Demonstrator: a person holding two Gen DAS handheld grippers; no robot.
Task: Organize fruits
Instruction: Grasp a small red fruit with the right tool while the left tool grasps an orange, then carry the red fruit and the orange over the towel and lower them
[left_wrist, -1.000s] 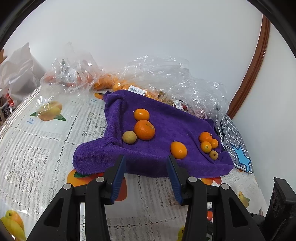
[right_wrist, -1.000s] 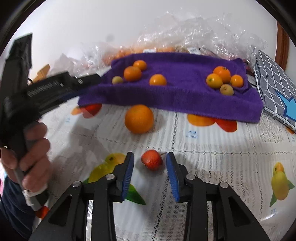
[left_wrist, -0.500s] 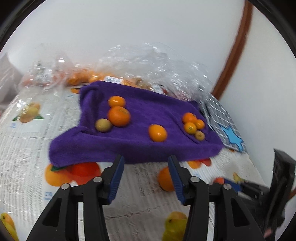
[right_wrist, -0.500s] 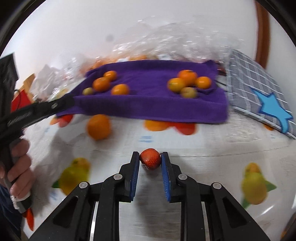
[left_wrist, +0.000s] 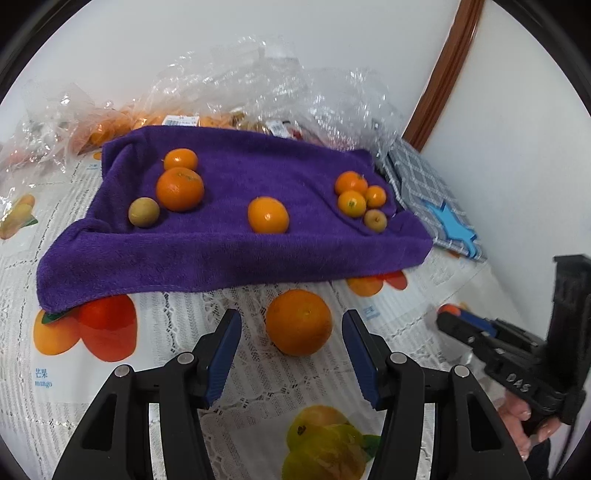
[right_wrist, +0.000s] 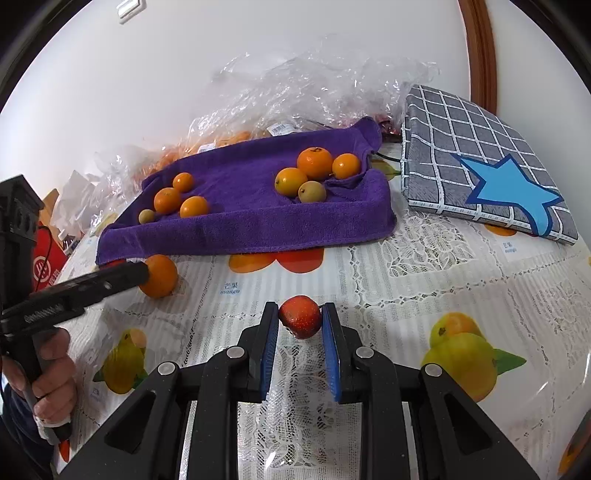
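Low in the right wrist frame, the right gripper (right_wrist: 300, 325) is clamping a red fruit (right_wrist: 300, 320) between its blue pads, the fruit sitting at frame centre over the tablecloth (right_wrist: 424, 280). Low in the left wrist frame, the left gripper (left_wrist: 291, 332) is standing spread wide, its fingers flanking a big orange (left_wrist: 298, 322) without touching it; the orange is resting on the cloth just below the towel's front edge. Farther up, the purple towel (left_wrist: 229, 251) is carrying a left cluster of three fruits (left_wrist: 173, 188), a lone orange (left_wrist: 267, 215) at centre, and four small fruits (left_wrist: 360, 201) at right. Behind it, clear bags (left_wrist: 258, 85) are lying against the wall.
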